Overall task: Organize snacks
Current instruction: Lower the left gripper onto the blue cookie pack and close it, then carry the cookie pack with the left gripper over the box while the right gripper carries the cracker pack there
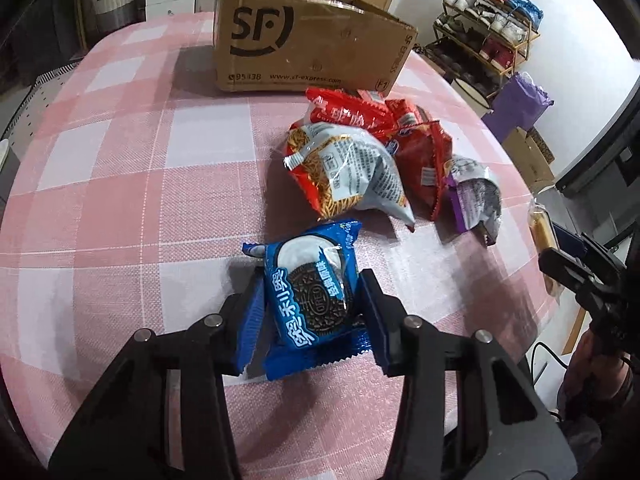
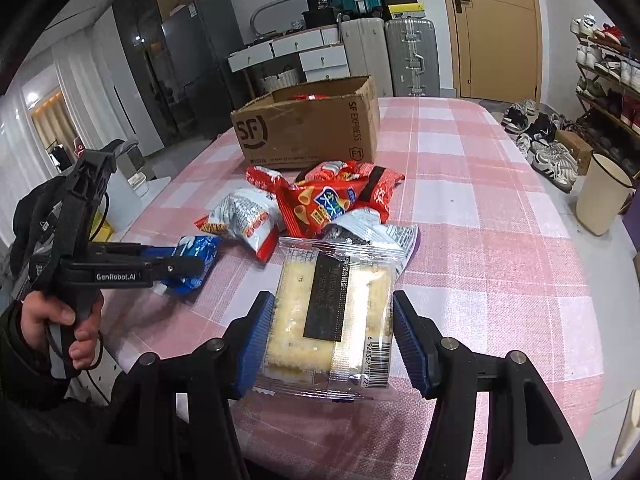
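Your table (image 2: pixel 500 208) wears a pink-and-white checked cloth. Toward its far edge stands an open cardboard box (image 2: pixel 308 128). Just in front of the box you have a heap of snack bags (image 1: pixel 372 152), red, silver and purple, overlapping one another. Nearer your edge lies a blue cookie pack (image 1: pixel 308 292), just apart from the heap, and a clear cracker pack (image 2: pixel 332 316) beside it.

The black left gripper (image 1: pixel 314 300) with blue pads angled steeply downward, its jaws pressed on a blue cookie packet (image 1: pixel 310 300). The matching right gripper (image 2: pixel 334 340) clamped a clear cracker packet (image 2: pixel 332 320).
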{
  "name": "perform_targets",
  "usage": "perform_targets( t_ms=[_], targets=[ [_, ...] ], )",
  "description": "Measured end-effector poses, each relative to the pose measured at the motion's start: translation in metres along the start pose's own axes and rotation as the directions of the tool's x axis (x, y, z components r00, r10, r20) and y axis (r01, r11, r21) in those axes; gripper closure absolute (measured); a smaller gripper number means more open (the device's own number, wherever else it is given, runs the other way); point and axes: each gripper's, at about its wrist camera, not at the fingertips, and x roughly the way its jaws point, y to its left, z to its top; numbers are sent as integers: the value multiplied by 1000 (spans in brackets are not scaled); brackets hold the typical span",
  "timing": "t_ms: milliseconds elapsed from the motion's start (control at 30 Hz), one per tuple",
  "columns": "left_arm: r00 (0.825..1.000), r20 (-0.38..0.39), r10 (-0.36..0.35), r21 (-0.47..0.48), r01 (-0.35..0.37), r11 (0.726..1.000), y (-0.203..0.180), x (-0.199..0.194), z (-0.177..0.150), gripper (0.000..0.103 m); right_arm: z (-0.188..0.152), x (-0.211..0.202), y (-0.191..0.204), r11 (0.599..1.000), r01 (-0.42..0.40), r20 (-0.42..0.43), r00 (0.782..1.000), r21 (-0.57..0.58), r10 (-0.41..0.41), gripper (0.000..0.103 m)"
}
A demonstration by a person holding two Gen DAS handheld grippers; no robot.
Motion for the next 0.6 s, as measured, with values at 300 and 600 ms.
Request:
perform_targets(
  t_ms=[300,600],
  targets=[
    [994,108,5,13,-6,1000,8,-47,14,60,23,-18,0,995,-99,57,994,28,97,44],
    [959,279,-39,31,31,999,14,-110,59,60,77,-38,22,986,-158,150,975,-55,164,44]
  ],
)
